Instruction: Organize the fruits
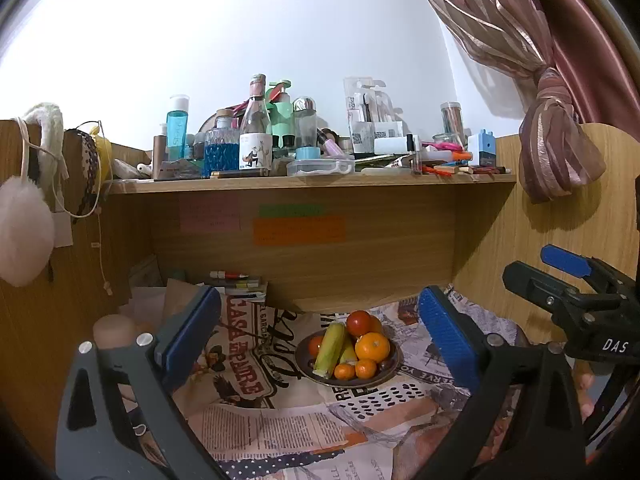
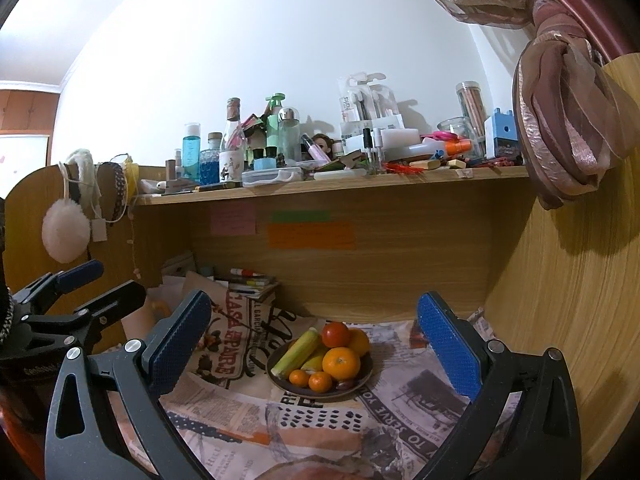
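A dark plate [image 1: 390, 370] sits on the newspaper-covered desk, heaped with a corn cob [image 1: 330, 348], a red tomato [image 1: 359, 323], a large orange [image 1: 372, 347] and small tangerines [image 1: 345, 371]. It also shows in the right wrist view [image 2: 362, 376] with the corn [image 2: 298, 354], tomato [image 2: 336, 334] and orange [image 2: 341, 363]. My left gripper [image 1: 316, 324] is open and empty, held back from the plate. My right gripper [image 2: 314, 322] is open and empty, also short of the plate; it shows at the right of the left wrist view [image 1: 560, 280].
A wooden shelf [image 1: 312, 182] crowded with bottles and cosmetics overhangs the desk. Sticky notes [image 1: 299, 230] are on the back panel. Stacked small books [image 1: 240, 284] lie behind left. A knotted curtain [image 1: 556, 148] hangs right. A white pompom [image 1: 24, 236] hangs left.
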`<state>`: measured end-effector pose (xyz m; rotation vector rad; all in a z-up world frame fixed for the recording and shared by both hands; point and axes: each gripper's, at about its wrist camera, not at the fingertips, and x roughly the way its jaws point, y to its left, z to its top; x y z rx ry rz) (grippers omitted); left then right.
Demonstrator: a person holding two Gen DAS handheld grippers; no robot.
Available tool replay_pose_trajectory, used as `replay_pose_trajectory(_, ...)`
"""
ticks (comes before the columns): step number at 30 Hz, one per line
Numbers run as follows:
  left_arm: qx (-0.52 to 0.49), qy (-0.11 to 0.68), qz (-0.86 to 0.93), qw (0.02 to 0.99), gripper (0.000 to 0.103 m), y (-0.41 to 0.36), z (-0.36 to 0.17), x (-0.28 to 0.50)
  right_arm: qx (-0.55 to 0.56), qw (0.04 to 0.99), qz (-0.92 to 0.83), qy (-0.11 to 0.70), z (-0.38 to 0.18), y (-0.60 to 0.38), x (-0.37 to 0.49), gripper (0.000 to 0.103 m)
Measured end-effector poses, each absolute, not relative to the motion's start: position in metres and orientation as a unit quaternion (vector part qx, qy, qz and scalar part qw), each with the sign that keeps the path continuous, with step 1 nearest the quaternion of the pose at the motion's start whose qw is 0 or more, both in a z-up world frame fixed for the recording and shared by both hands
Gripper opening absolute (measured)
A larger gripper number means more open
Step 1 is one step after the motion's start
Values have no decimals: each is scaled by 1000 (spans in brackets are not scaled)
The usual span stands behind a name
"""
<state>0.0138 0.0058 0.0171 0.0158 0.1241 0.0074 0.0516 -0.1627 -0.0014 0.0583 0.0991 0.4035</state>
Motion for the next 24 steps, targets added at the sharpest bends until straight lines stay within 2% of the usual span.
replay_pose_trajectory(24,3,59,-1,998,103,5,20,19,22,981,187,40,-2,-166,51,103)
